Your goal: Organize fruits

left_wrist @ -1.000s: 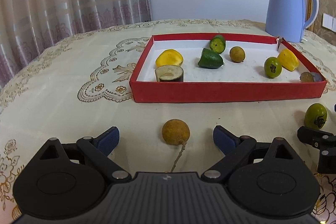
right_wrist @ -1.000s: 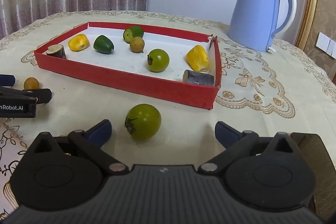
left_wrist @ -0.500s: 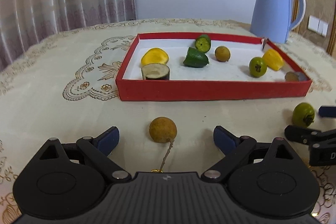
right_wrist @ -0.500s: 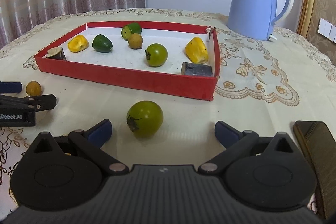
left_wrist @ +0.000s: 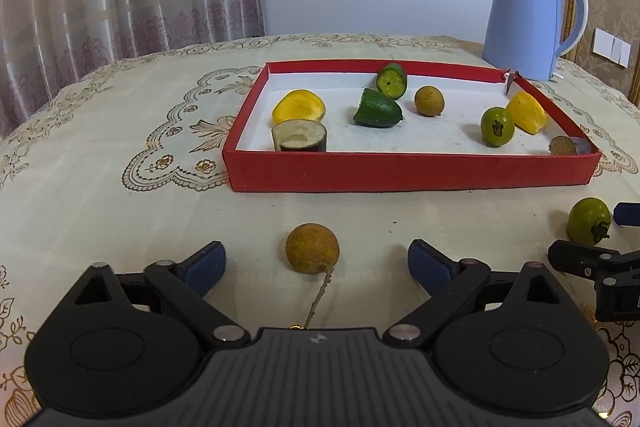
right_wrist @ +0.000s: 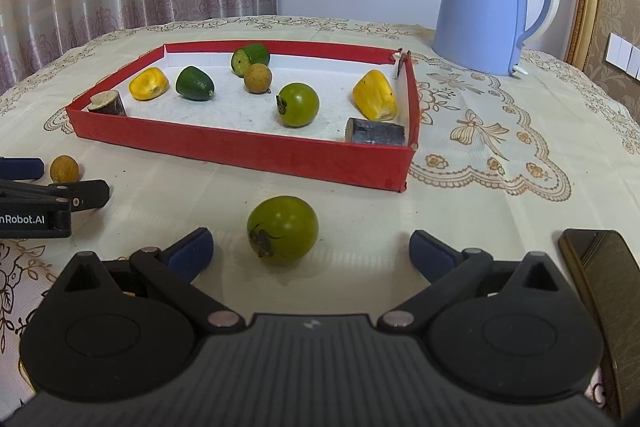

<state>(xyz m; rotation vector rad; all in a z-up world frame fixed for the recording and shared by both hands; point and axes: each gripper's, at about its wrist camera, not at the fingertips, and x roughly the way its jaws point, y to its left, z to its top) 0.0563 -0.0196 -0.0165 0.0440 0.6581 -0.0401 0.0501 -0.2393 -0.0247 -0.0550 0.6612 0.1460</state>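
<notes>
While both grippers gape, longan (left_wrist: 312,248), green tomato (right_wrist: 283,229) lie outside red tray (left_wrist: 408,173).

bright, even daylight, soft faint shadows, sharp focus throughout, with fisheye bending and dark corners at the edges.

Glossy plastic kettle (right_wrist: 490,3); matt embroidered cloth (right_wrist: 500,211); rough-skinned brown fruit (left_wrist: 312,247).

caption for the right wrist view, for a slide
Open right gripper framing a green tomato before the red tray of fruit.
</notes>
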